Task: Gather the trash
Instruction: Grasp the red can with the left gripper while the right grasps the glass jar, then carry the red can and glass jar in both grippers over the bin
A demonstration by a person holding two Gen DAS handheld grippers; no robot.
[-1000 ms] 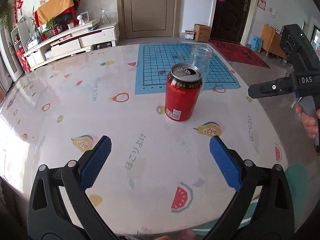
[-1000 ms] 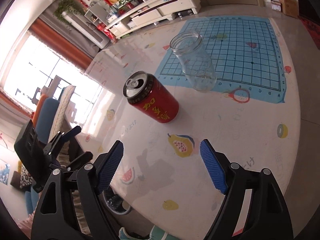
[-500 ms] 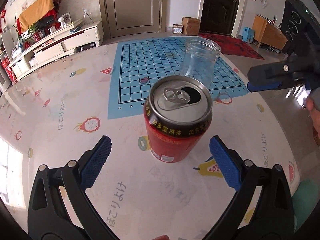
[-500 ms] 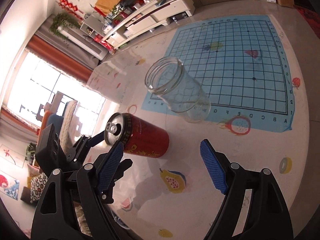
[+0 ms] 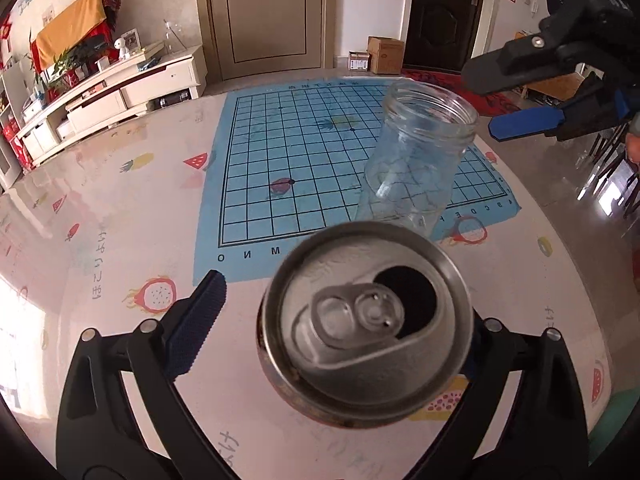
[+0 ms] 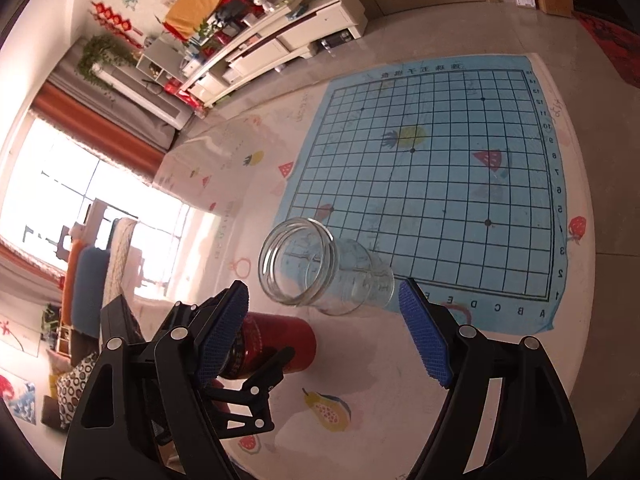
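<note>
Your left gripper (image 5: 336,320) has been closing, its jaws either side of the red can (image 5: 366,354) but not yet pressing; the can's label is hidden. Your right gripper (image 6: 326,336), also closing, stays spread before the glass jar (image 6: 320,268). The board (image 5: 320,160) at twelve o'clock shows "O N M".

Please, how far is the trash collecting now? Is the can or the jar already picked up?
Nothing looks collected yet. The red can and the glass jar both stand on the table. In hand: the left gripper straddles the can, the right gripper nears the jar; both have just been closing, not gripping. Left: grasp, lift and discard both; no bin is visible.
</note>
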